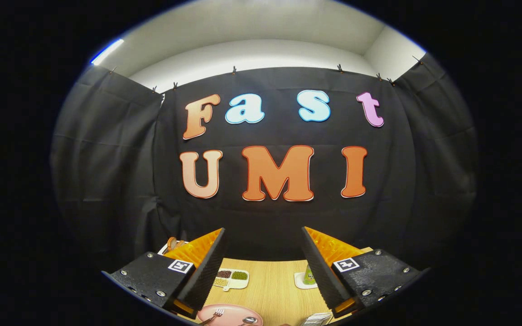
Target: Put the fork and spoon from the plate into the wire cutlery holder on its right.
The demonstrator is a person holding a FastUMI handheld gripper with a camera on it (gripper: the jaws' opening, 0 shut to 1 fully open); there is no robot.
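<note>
Pink plate (pixel 229 313) low between the fingers, fork (pixel 215 314) and spoon (pixel 248 320) both lying on it; nothing moved yet, whole task left. Wire holder probably the meshy thing (pixel 316 319) just right of the plate, too cut off to tell. Tool (pixel 263 253) held high and level, aimed at the booth wall rather than down at the desk (pixel 272 290), fingers spread wide, gripping nothing. Needs tilting down toward the plate first. Sectioned dish (pixel 232 277) and a small cone (pixel 309 275) farther along the desk.

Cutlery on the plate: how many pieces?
2. Fork lies on the left part of the pink plate, spoon to its right. Both sit low between the open claw fingers; more may be hidden below.
</note>
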